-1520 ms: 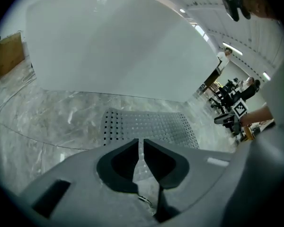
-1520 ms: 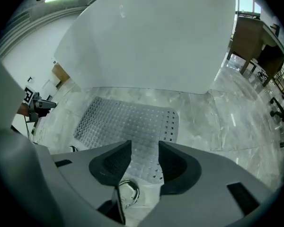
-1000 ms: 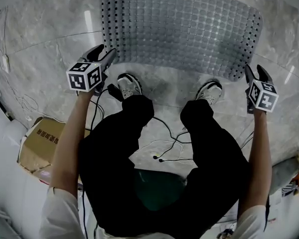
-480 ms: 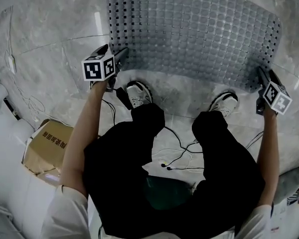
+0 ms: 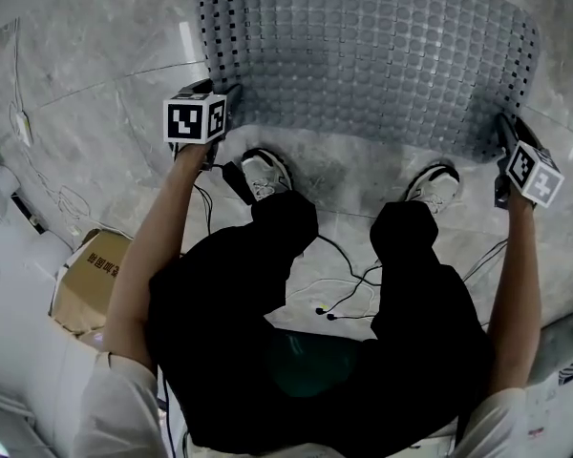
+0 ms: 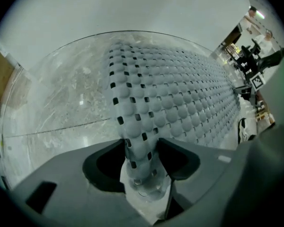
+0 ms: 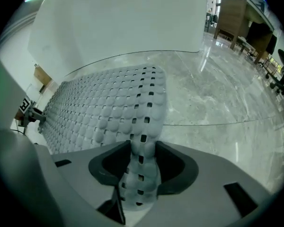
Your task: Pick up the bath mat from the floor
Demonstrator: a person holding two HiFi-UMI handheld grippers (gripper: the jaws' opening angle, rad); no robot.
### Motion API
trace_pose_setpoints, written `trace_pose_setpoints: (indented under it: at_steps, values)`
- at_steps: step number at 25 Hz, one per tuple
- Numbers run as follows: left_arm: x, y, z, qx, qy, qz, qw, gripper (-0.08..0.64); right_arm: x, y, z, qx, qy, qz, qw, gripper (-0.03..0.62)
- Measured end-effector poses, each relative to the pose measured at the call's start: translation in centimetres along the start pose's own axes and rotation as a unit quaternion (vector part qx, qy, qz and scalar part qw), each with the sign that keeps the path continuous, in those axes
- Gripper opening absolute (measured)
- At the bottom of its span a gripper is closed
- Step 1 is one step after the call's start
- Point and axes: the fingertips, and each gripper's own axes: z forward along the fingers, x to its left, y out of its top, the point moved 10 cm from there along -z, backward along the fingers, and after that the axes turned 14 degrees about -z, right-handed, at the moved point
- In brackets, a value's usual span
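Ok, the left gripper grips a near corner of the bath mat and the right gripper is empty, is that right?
Not empty: in the right gripper view the right gripper pinches a corner of the bath mat between its jaws, which have just been closing. The left gripper, jaws likewise just closing, grips its corner.

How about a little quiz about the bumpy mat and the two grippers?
1. True or false: the bath mat is rolled up tight.
2. What does the left gripper have between its jaws? A a shoe; B the mat's corner; C a cable.
3. Fill in: the person's shoes stand ___ the left gripper and the right gripper.
Key: 1 false, it lies spread out on the floor. 2 B. 3 between. Both grippers' jaws have just been closing on the mat's near corners.
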Motion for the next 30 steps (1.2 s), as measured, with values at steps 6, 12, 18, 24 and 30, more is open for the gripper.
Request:
trace_pose_setpoints:
  at_steps: [6, 12, 18, 24, 30]
  values:
    - [-1.6, 0.5, -2.1, 0.017, -0.008, 0.060, 0.9980, 0.176, 1.7, 1.6, -2.8, 0.015, 0.012, -0.017, 1.000, 0.097]
    - [-4.5, 2.3, -6.7, 0.033, -0.019, 0.106, 0.9936, 0.142, 4.4, 3.9, -8.2, 0.025, 0.050, -0.057, 0.997, 0.081]
    - [-9.2, 3.9, -12.8, 0.026, -0.031, 0.138, 0.9895, 0.119, 5.8, 6.6, -14.8, 0.027, 0.077, -0.080, 0.993, 0.071]
    - [-13.5, 4.2, -18.4, 0.030, -0.054, 0.152, 0.9865, 0.116, 5.6, 7.8, -20.7, 0.043, 0.076, -0.090, 0.992, 0.060]
    - [-16.8, 3.1, -22.2, 0.050, -0.064, 0.196, 0.9773, 0.114, 5.2, 7.8, -25.2, 0.071, 0.085, -0.098, 0.989, 0.057]
